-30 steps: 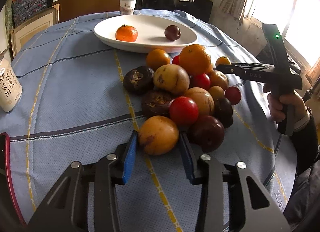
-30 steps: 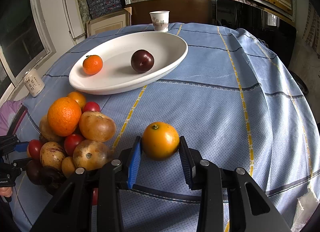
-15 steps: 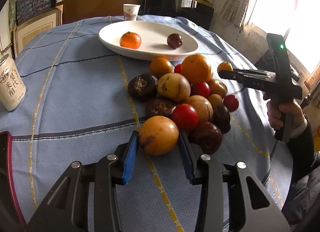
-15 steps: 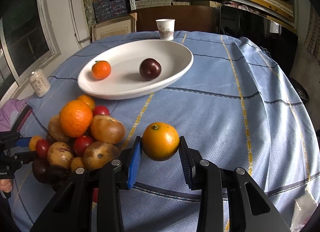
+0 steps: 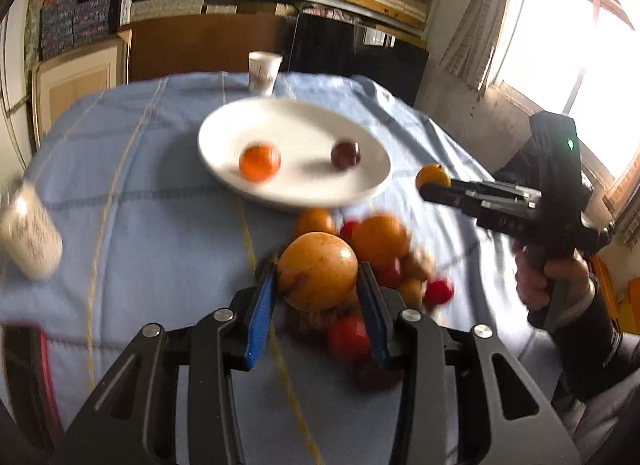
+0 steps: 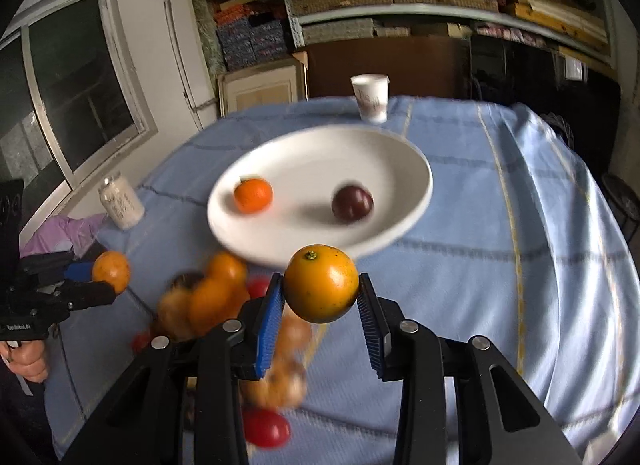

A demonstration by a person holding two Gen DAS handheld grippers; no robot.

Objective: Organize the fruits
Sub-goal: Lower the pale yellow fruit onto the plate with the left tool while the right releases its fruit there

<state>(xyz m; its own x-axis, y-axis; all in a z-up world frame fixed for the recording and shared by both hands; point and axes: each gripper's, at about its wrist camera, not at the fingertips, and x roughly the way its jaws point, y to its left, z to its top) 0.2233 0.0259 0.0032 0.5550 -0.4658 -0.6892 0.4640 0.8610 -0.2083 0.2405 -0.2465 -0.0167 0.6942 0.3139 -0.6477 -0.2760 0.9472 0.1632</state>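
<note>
My left gripper (image 5: 318, 289) is shut on a round yellow-brown fruit (image 5: 318, 269), held in the air above a blurred pile of mixed fruit (image 5: 384, 265). My right gripper (image 6: 321, 297) is shut on an orange (image 6: 322, 283), also off the cloth. Beyond both lies a white oval plate (image 5: 296, 189) (image 6: 400, 169) with a small tangerine (image 5: 260, 163) (image 6: 253, 195) and a dark plum (image 5: 346, 153) (image 6: 352, 203) on it. The left wrist view shows the right gripper (image 5: 434, 183) and its orange (image 5: 433, 175) at the right. At the left of the right wrist view sits the left gripper (image 6: 100, 277).
A blue cloth with yellow stripes covers the round table (image 6: 500, 201). A paper cup (image 5: 263, 72) (image 6: 372, 99) stands behind the plate. A white can (image 5: 30, 237) (image 6: 120, 203) stands at the table's left. Shelves and a window surround the table. A person's hand (image 5: 556, 277) holds the right gripper.
Both grippers have risen off the table with their fruit. The pile now lies below and behind the held fruits, and the views are tilted up and blurred.
</note>
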